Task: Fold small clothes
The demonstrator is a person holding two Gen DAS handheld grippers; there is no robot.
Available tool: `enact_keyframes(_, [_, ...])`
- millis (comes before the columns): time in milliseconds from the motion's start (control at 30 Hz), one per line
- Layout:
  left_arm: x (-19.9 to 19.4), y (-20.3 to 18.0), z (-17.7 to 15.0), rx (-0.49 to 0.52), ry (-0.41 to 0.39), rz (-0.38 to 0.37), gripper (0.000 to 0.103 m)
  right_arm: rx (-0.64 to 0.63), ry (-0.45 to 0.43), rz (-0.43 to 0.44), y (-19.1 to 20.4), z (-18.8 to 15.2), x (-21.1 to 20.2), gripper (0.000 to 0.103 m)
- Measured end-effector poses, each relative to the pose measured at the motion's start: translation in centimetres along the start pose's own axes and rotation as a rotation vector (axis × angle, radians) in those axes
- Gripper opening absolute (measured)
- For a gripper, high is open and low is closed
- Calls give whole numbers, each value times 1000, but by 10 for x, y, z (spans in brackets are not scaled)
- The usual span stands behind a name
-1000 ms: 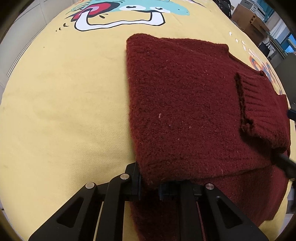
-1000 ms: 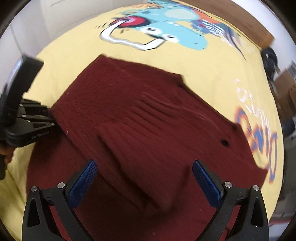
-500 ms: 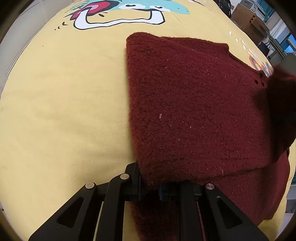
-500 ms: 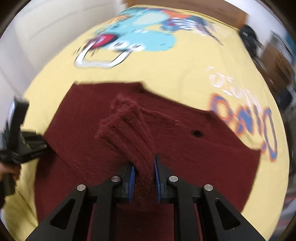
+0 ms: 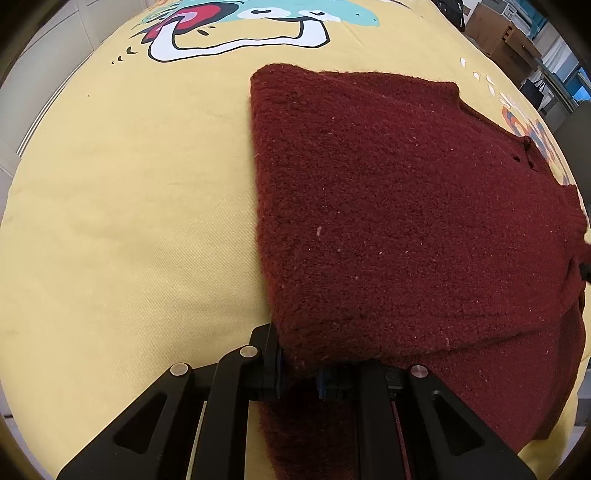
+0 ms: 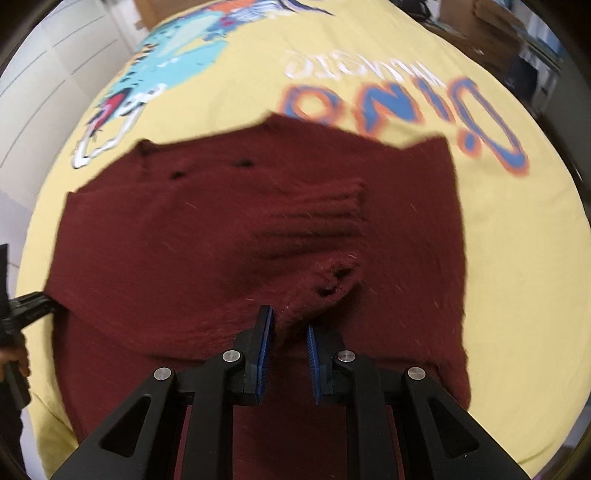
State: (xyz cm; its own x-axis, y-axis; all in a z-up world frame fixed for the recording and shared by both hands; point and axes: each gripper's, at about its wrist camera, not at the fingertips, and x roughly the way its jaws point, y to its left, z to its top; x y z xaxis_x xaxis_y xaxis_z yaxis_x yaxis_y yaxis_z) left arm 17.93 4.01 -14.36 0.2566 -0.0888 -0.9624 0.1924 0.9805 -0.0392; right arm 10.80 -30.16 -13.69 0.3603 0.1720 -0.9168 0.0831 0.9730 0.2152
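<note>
Dark red knit sweater (image 5: pixel 399 221) lies on yellow printed bedsheet (image 5: pixel 122 221), one side folded over body. My left gripper (image 5: pixel 300 373) clenched on near corner of folded layer; fabric fills gap between jaws. My right gripper (image 6: pixel 288 343) holds ribbed sleeve cuff (image 6: pixel 314 225) bunch; jaws slightly parted, blue pads (image 6: pixel 264 347) flanking knit, contact unclear through motion blur. Cuff lies across sweater middle. Cartoon dinosaur print (image 5: pixel 255 26) at sheet's far end, apart from sweater.
</note>
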Motion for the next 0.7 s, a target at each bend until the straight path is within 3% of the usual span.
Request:
enact_keyframes(67, [0, -3, 0, 3, -1, 4, 11, 29, 16, 9, -11, -3, 1, 20])
enact_keyframes(100, [-1, -4, 0, 3, -2, 6, 11, 47, 18, -2, -16, -4, -3, 25])
enact_keyframes(167, [-2, -6, 0, 3, -2, 6, 11, 71, -10, -27, -23, 0, -14, 44])
enact_keyframes(200, [-2, -6, 0, 3, -2, 6, 11, 79, -30, -29, -26, 2, -20, 60])
enact_keyframes(233, [-2, -6, 0, 3, -2, 6, 11, 89, -45, -28, -28, 6, -24, 69])
enact_keyframes(433, [-3, -7, 0, 4, 0, 7, 11, 103, -9, -10, -34, 41, -7, 71])
enact_keyframes(667, [-5, -5, 0, 3, -3, -11, 11, 51, 44, -27, -18, 54, 34, 70])
enact_keyframes(700, [-7, -5, -1, 6, -6, -11, 11, 30, 27, -13, -14, 54, 34, 53])
